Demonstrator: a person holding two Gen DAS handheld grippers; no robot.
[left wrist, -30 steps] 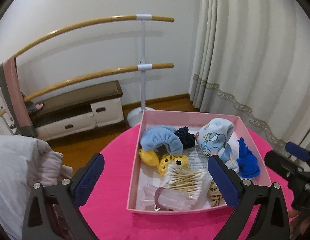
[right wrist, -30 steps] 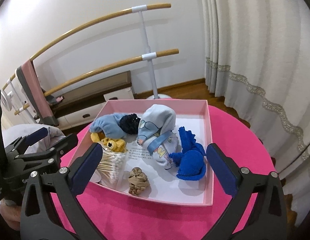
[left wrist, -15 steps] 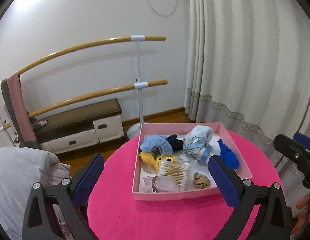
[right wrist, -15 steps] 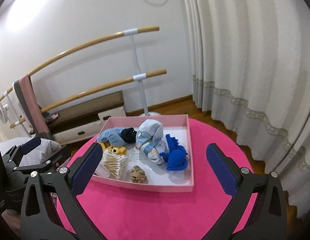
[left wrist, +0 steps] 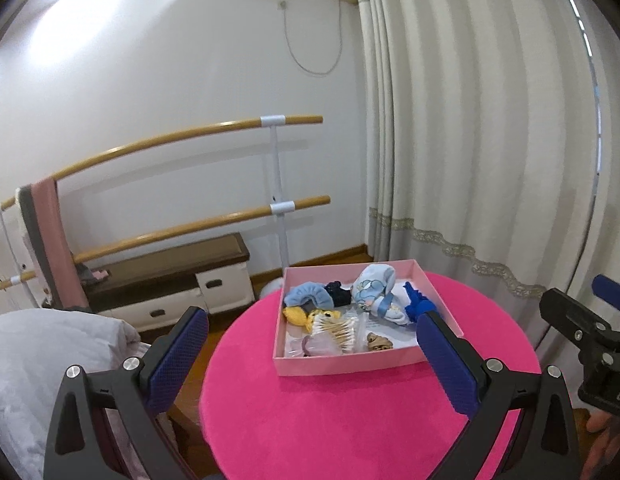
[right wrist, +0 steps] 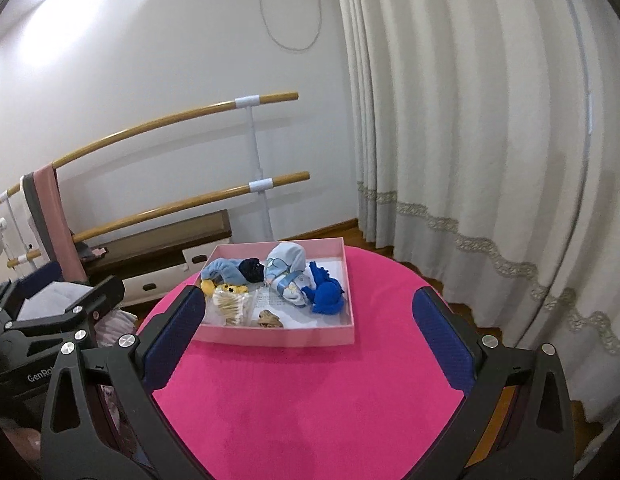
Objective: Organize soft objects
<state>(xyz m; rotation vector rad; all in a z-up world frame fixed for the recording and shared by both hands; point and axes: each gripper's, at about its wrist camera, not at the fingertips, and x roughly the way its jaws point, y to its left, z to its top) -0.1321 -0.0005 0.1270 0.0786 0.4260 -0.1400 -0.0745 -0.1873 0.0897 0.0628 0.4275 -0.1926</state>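
A: Where are the soft things kept?

B: They are all found in the pink box (left wrist: pixel 342 362) on the far part of the round pink table (left wrist: pixel 350 420). A light blue headband (right wrist: pixel 224 270) and a black scrunchie (right wrist: pixel 251 270) are seen at the far left of the box. A pale blue printed cloth (right wrist: pixel 288 274) is laid in the middle, and a dark blue cloth (right wrist: pixel 328 294) is bunched just to its right. A yellow knitted toy (left wrist: pixel 306 316), a bunch of cotton swabs (left wrist: pixel 338 330) and a small brown scrunchie (right wrist: pixel 270 319) are kept near the front wall.

A: Is anything held by the claws?

B: Nothing is held. The left claw (left wrist: pixel 310 356) is opened wide, and only air is seen between its blue pads. The right claw (right wrist: pixel 308 338) is opened just as wide and nothing is touched by it. Both are kept well back from the box, over the near side of the table.

A: So what is the step now?

B: It looks like the sorting is mostly finished, or a fresh look is being taken. If one more thing is to be fixed, it should be done slowly. One soft thing should be picked at a time. It should be pinched in its thick middle, so it is not dropped. The box wall should not be bumped, or the light box may be pushed along the table. The swabs should be left alone, since they could be scattered.
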